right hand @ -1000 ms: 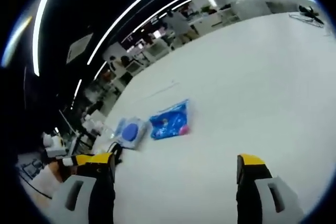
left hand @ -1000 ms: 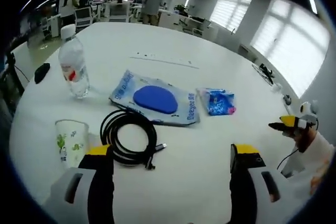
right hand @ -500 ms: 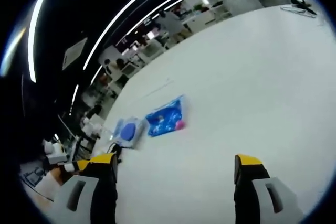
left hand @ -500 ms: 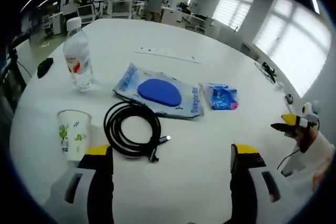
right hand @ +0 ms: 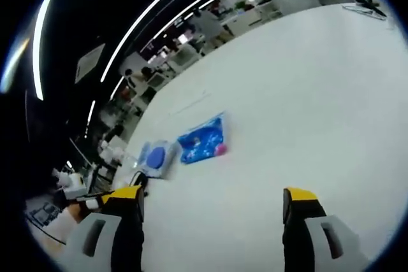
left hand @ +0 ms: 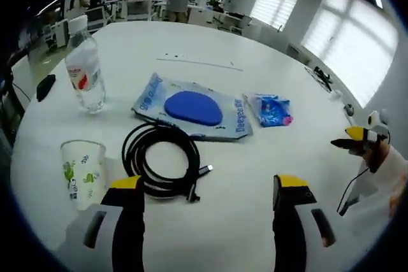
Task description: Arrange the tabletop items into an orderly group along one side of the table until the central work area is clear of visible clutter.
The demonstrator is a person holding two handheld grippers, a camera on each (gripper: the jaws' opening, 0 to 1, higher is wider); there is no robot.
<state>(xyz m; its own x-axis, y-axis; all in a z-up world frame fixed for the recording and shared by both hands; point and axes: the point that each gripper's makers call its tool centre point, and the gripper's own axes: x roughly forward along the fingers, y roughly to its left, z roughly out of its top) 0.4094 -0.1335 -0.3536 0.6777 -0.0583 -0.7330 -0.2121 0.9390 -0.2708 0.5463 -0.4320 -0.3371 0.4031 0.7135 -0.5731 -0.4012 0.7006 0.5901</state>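
Both grippers — left gripper (left hand: 203, 205) and right gripper (right hand: 211, 218) — hover wide open and empty above the white table (left hand: 191, 36), coiled cable (left hand: 160, 160) at twelve o'clock, paper cup (left hand: 83, 173) at nine — a careless sweep could tip it.

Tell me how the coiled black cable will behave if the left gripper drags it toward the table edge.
The coiled black cable lies in loose loops with its plug end free, so it would probably flex and spread rather than slide as one piece. It looks light on the smooth white table, so it should drag easily. Pinched at one strand, the loops may dangle or unwind.
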